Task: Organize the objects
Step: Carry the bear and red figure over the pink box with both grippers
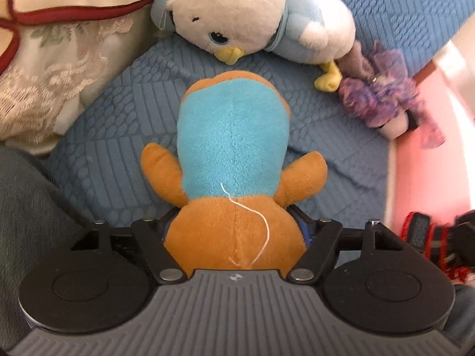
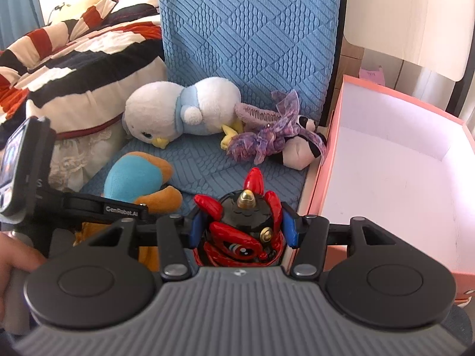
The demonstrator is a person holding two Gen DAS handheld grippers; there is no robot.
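Observation:
My left gripper [image 1: 236, 225] is shut on an orange and blue plush toy [image 1: 234, 154], gripping its orange lower body; the toy also shows in the right wrist view [image 2: 136, 181]. My right gripper [image 2: 242, 225] is shut on a red and black figurine [image 2: 240, 231] with red horns and a gold spike. Both hover over the blue cushion seat [image 2: 207, 163]. A white and blue plush bird [image 2: 181, 109] lies at the back of the seat, also in the left wrist view [image 1: 252, 14]. A purple-ribboned panda plush [image 2: 276, 139] lies to its right.
An open pink box [image 2: 386, 154] with a white inside stands right of the seat. A lace-trimmed cushion [image 1: 53, 68] and a striped red, black and white blanket [image 2: 74, 56] lie to the left. The blue backrest [image 2: 249, 29] rises behind the toys.

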